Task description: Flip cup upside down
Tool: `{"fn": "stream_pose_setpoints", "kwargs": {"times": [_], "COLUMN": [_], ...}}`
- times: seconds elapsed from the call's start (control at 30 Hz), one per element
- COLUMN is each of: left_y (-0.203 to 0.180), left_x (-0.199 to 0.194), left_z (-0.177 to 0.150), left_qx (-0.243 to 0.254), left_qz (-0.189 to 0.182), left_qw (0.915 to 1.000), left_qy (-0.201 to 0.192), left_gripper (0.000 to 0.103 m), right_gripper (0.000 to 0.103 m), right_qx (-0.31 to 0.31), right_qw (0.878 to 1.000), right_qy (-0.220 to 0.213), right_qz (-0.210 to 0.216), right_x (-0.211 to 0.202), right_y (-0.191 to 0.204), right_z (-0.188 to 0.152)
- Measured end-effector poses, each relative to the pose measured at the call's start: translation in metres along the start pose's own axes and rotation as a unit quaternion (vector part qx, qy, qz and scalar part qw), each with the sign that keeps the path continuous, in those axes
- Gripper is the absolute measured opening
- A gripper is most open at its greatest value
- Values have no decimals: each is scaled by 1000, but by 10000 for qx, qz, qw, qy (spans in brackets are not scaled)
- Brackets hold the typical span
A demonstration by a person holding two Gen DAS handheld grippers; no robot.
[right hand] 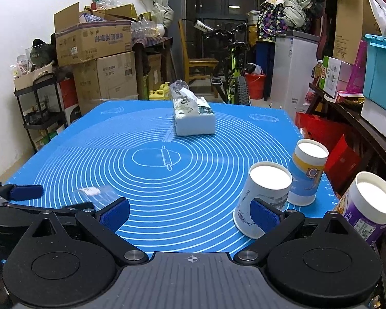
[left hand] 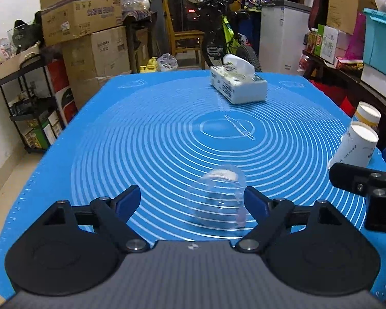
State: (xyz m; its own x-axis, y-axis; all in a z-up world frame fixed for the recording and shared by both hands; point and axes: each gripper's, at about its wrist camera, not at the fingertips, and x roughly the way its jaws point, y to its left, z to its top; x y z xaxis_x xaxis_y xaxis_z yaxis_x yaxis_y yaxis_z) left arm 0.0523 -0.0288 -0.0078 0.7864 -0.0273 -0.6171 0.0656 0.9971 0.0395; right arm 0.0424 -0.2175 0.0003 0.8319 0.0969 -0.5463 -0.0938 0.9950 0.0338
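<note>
A clear plastic cup (left hand: 220, 199) stands upside down and slightly tilted on the blue mat (left hand: 154, 134), between the fingers of my left gripper (left hand: 193, 203), which is open around it without gripping. The cup shows faintly in the right wrist view (right hand: 95, 193), beside the left gripper's blue finger (right hand: 25, 191). My right gripper (right hand: 190, 215) is open and empty; its right finger (right hand: 263, 217) is in front of a white paper cup (right hand: 265, 200) that stands upside down. The right gripper's body shows at the left wrist view's right edge (left hand: 360, 182).
Two more paper cups (right hand: 307, 172) (right hand: 370, 208) stand upside down along the mat's right edge. A tissue box (right hand: 194, 119) lies at the far middle of the mat. Cardboard boxes (left hand: 85, 33), a shelf rack, a bicycle (left hand: 226, 38) and cluttered shelves surround the table.
</note>
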Motion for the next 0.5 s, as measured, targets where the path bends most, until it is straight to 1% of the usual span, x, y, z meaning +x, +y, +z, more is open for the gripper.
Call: {"fn": "stream_pose_setpoints", "kwargs": {"times": [0.07,0.1,0.13,0.2,0.33,0.5], "left_y": [10,14,18,28,43,63], "left_x": [-6,-9,-10,-14,-13,-3], "left_z": [2,3,4,4,6,7], "left_qx": [-46,-53,-52,-53,-40,-238], "left_qz": [13,33,59,147,326,529], "left_qw": [10000,10000,10000,9998,9993,9982], "left_qy": [-31,-33,-35,-108,-175,-140], "left_gripper": [88,90,95,95,95,95], "right_gripper": [100,100,100,100,95,90], "right_qx": [1,2,7,48,249,722], "right_qw": [10000,9999,9999,9994,9965,9874], "right_qy": [20,39,68,174,484,961], "right_qz": [62,96,144,294,640,1033], "right_x": [0,1,2,7,23,54], "right_y": [2,3,5,7,12,22], "right_z": [3,5,7,12,24,38]}}
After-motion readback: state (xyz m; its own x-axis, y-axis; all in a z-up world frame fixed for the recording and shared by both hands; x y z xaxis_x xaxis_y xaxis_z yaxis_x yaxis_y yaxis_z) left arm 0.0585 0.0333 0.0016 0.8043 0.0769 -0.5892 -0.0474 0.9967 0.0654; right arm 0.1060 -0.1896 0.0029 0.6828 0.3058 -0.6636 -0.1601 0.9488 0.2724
